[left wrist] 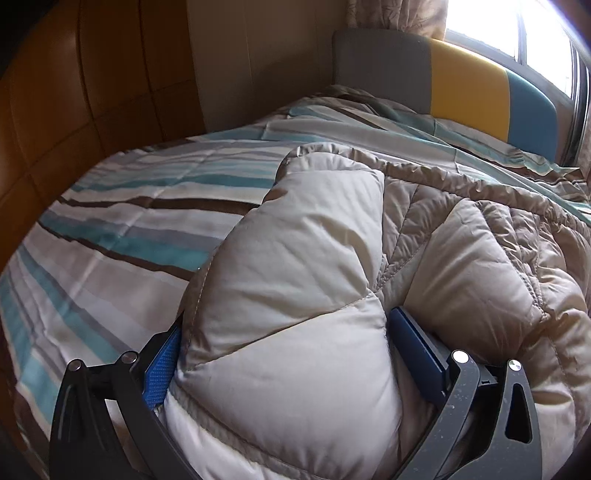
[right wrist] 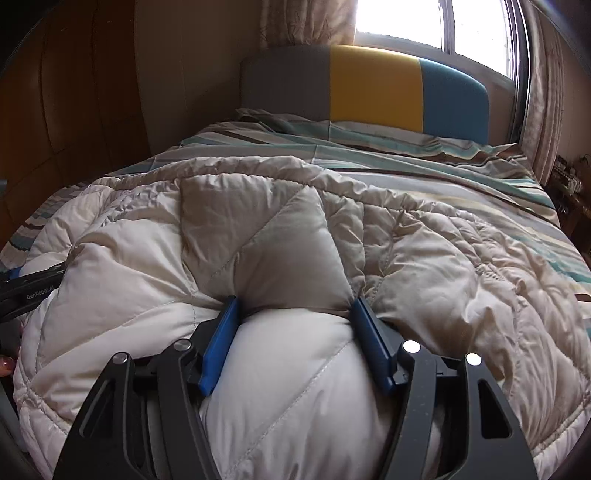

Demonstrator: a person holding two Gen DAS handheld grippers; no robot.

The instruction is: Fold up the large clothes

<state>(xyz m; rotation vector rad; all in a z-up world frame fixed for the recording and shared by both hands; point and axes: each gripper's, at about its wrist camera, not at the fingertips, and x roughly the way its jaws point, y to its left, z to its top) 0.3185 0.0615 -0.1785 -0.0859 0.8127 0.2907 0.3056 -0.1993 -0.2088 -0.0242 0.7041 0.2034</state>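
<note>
Bunched between the blue pads at six o'clock, the beige quilted down coat [right wrist: 280, 266] was clamped by both the right gripper [right wrist: 295, 325] and left gripper [left wrist: 284, 339], probably to drag its bulk across the striped bedspread [left wrist: 122, 221] for folding.

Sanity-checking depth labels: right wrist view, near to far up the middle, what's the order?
Right gripper clamping the beige quilted coat → striped bedspread → grey, yellow and blue headboard → bright window.
</note>
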